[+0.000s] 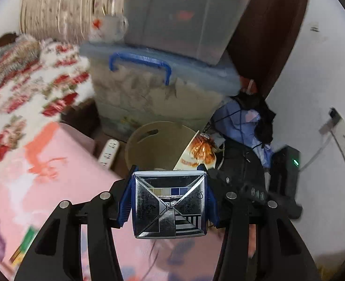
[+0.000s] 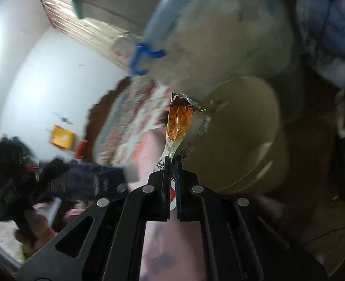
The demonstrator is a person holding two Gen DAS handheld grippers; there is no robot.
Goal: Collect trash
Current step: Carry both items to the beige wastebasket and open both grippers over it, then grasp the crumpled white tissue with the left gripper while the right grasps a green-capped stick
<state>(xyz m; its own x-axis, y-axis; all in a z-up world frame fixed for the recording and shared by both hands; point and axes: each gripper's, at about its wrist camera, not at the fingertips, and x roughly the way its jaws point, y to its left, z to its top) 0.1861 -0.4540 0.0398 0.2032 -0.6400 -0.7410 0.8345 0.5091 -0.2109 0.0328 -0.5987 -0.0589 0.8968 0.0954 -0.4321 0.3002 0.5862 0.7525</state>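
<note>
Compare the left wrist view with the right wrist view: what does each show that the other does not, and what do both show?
Only the left wrist view shows the left gripper shut on a silver drink carton, a white power strip and a black device with a green light. Only the right wrist view shows the right gripper pinching the snack wrapper and a yellow item by the wall. Both show the wrapper, the tan bin, the storage box with the blue handle and the pink cloth.
</note>
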